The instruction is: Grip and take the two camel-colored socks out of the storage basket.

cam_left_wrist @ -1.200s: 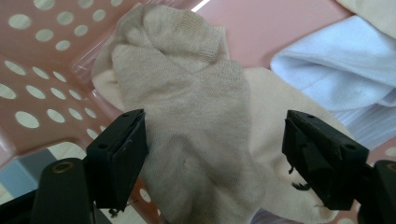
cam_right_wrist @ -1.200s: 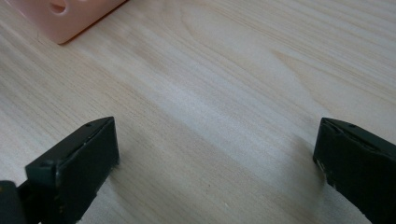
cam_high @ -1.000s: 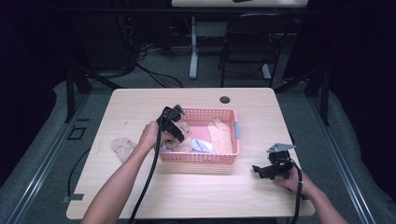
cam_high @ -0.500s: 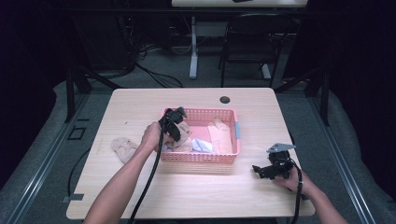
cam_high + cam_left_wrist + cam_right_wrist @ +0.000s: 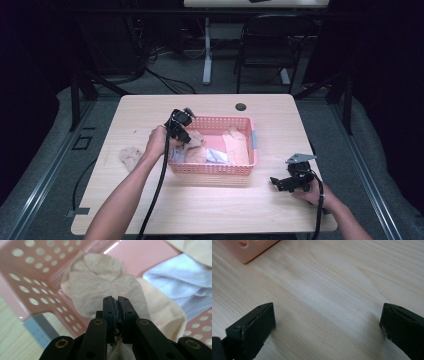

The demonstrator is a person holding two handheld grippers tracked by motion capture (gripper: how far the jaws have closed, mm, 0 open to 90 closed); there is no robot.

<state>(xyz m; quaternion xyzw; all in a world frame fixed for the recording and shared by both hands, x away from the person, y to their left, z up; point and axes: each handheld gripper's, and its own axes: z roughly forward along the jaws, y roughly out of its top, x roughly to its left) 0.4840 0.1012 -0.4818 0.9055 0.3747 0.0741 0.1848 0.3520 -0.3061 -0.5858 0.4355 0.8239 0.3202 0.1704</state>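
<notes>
Your left gripper (image 5: 117,306) pinches a beige sock (image 5: 105,287) in the pink basket (image 5: 252,142); one sock (image 5: 131,156) lies outside. Your right gripper (image 5: 327,332) waits wide open, empty.

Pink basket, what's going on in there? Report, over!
Left gripper shut on beige cloth inside pink basket. Right gripper open, over bare table. Nothing blocking.

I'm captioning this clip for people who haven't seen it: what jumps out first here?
The pink perforated basket in the middle of the wooden table, with pale cloths in it. At its left end the left gripper is closed on a beige cloth. The right gripper rests open on the table near the front right, and another beige piece lies on the table left of the basket.
</notes>
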